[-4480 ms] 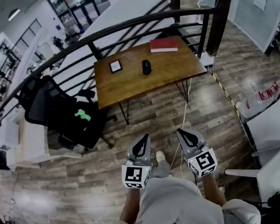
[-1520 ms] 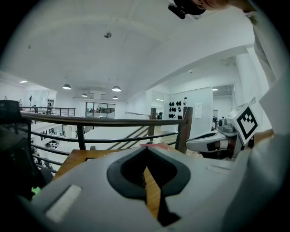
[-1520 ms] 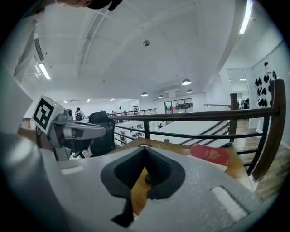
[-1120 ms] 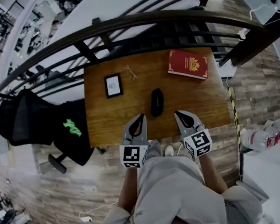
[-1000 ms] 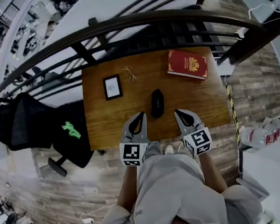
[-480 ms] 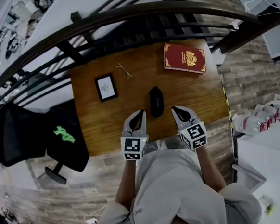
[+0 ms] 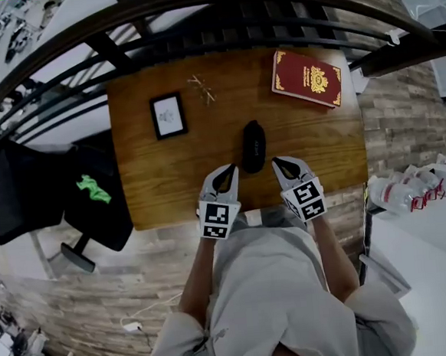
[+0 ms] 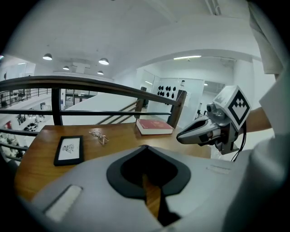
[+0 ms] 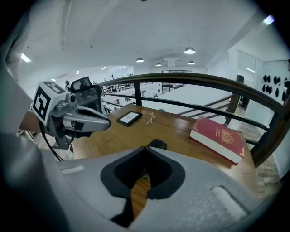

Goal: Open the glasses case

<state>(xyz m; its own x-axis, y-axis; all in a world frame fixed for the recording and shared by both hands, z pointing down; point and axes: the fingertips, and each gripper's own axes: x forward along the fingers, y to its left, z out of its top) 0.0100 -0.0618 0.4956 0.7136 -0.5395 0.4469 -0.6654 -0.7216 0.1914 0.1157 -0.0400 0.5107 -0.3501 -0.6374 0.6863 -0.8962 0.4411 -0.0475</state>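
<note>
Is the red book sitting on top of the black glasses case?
No, the red book lies flat near the table's far right corner, apart from the glasses case.

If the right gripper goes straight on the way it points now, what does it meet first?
Probably the glasses case: its end shows just beyond the shut right gripper. Since the gripper slants downward, the table beside the case could come first; depth is unclear.
</note>
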